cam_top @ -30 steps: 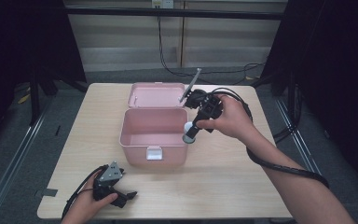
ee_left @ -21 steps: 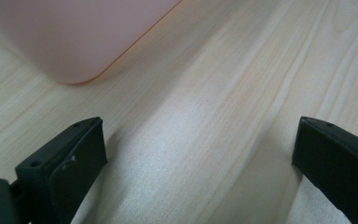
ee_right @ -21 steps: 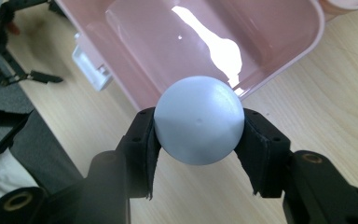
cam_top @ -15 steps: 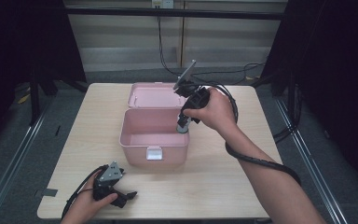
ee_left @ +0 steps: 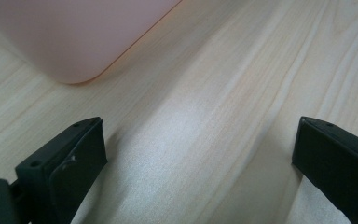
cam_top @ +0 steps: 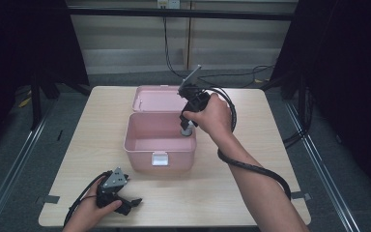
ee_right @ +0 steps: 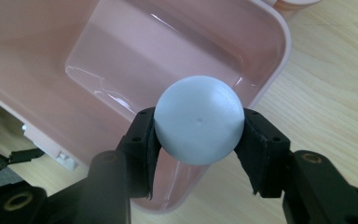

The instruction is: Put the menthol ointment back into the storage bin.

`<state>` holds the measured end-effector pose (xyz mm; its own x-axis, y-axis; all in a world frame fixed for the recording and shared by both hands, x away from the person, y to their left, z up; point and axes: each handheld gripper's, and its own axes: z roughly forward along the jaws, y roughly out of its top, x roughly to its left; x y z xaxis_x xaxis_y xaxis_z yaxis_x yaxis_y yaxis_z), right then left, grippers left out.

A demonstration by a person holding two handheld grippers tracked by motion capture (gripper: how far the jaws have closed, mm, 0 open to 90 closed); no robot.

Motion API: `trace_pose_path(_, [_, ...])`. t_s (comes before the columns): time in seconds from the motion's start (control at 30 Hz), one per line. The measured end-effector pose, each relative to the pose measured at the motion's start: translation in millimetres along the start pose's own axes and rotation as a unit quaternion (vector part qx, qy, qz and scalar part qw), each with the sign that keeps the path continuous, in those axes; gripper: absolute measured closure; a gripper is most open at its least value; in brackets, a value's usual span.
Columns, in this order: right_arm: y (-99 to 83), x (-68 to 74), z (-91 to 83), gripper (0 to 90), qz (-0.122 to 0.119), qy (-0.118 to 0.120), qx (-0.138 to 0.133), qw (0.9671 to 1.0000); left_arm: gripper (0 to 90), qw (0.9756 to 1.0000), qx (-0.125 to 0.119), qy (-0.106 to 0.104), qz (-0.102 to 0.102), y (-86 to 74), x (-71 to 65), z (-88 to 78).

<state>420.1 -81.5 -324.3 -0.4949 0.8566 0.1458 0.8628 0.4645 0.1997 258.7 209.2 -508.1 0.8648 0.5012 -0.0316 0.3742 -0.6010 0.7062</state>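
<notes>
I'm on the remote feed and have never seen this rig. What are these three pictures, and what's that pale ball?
A person holds a handheld two-jaw gripper in each hand. The high view looks down on the wooden table; the other two pictures come from cameras riding on each gripper. The right gripper is shut on a pale blue ball, held over the open pink box, whose lid lies open behind. The left gripper rests open on the table near the box, holding nothing.
</notes>
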Motion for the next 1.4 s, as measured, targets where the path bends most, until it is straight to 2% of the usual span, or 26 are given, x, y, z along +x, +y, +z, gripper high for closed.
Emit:
trace_pose_path(0.13, [3.4,1.8,6.5,51.0,0.011,-0.002,0.001,0.9999,2.2,1.0000,0.000,0.000,0.000,0.0,0.0,0.0])
trace_pose_path(0.33, [12.6,6.7,22.9,51.0,0.027,-0.021,0.009,0.9994,2.2,1.0000,0.000,0.000,0.000,0.0,0.0,0.0])
trace_pose_path(0.53, [19.5,5.3,36.1,51.0,0.043,-0.024,0.014,0.9987,2.2,1.0000,0.000,0.000,0.000,0.0,0.0,0.0])
trace_pose_path(1.0, [30.9,6.4,67.3,51.0,0.061,-0.032,0.024,0.9973,2.2,1.0000,0.000,0.000,0.000,0.0,0.0,0.0])
trace_pose_path(1.4, [35.1,11.1,85.9,50.9,0.063,-0.058,0.026,0.9960,2.2,1.0000,0.000,0.000,0.000,0.0,-0.1,0.1])
